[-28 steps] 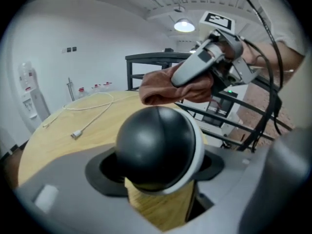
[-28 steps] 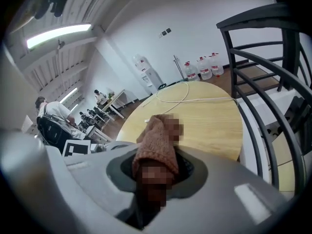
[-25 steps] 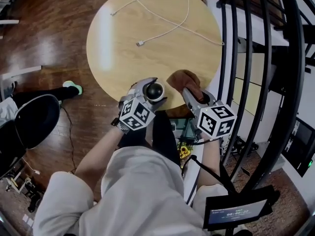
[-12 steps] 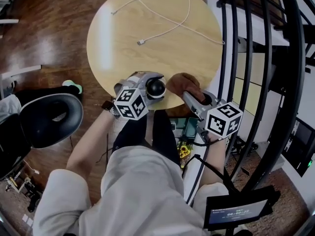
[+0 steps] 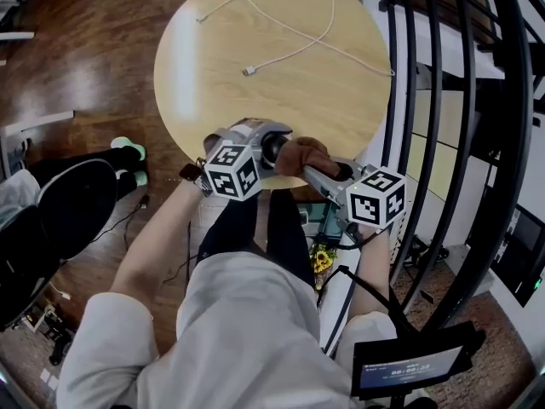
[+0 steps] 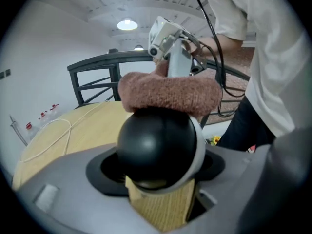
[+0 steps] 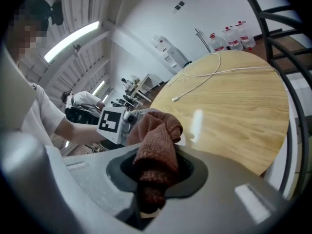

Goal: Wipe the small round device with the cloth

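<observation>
The small round device (image 6: pixel 156 147) is a black ball with a white rim. It sits between the jaws of my left gripper (image 5: pixel 266 143), which is shut on it above the near edge of the round table (image 5: pixel 213 75). The brown cloth (image 5: pixel 300 153) is bunched in my right gripper (image 5: pixel 317 170), which is shut on it. The cloth (image 6: pixel 168 95) lies pressed on the top of the device in the left gripper view. In the right gripper view the cloth (image 7: pixel 156 150) hides the device behind it, and the left gripper's marker cube (image 7: pixel 113 123) shows just beyond.
A white cable (image 5: pixel 289 24) loops over the far half of the table, its plug (image 5: pixel 247 72) near the middle. Black stair railings (image 5: pixel 443 126) stand close on the right. A dark office chair (image 5: pixel 60 220) is at the left, on the wooden floor.
The right gripper has moved left with the cloth, from beside the device to onto it. The left gripper has rolled and now holds the device slightly higher in the view.
</observation>
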Motion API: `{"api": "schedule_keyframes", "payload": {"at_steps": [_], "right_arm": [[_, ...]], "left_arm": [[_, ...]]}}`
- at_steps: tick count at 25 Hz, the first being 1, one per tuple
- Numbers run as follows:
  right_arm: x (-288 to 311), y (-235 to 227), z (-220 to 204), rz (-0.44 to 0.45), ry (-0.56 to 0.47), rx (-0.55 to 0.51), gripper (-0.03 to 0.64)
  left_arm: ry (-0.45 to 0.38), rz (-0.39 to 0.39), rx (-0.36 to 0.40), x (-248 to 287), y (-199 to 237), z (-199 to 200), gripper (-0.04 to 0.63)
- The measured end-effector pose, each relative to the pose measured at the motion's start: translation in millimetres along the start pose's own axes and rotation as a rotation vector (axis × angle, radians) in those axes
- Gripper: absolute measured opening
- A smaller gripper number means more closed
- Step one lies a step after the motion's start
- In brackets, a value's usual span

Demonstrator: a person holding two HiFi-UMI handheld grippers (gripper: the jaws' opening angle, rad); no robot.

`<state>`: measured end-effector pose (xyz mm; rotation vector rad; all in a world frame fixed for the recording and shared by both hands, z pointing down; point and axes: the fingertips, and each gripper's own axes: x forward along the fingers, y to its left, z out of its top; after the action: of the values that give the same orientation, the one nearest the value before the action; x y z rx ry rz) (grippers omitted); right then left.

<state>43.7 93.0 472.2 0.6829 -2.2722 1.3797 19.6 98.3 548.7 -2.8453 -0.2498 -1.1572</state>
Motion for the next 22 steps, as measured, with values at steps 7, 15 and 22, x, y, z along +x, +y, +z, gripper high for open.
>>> {"api": "schedule_keyframes", "payload": {"at_steps": [7, 15, 22], "right_arm": [[26.8, -35.1, -10.8, -0.229, 0.207, -0.123, 0.086], [47.0, -55.9, -31.5, -0.344, 0.32, -0.176, 0.086], [52.2, -65.5, -38.3, -0.427, 0.339, -0.224, 0.086]], "left_arm": [[0.008, 0.01, 0.01, 0.9, -0.1, 2.2, 0.359], [0.006, 0.011, 0.008, -2.2, -3.4, 3.0, 0.359], [0.002, 0.006, 0.036, -0.2, -3.9, 2.3, 0.362]]}}
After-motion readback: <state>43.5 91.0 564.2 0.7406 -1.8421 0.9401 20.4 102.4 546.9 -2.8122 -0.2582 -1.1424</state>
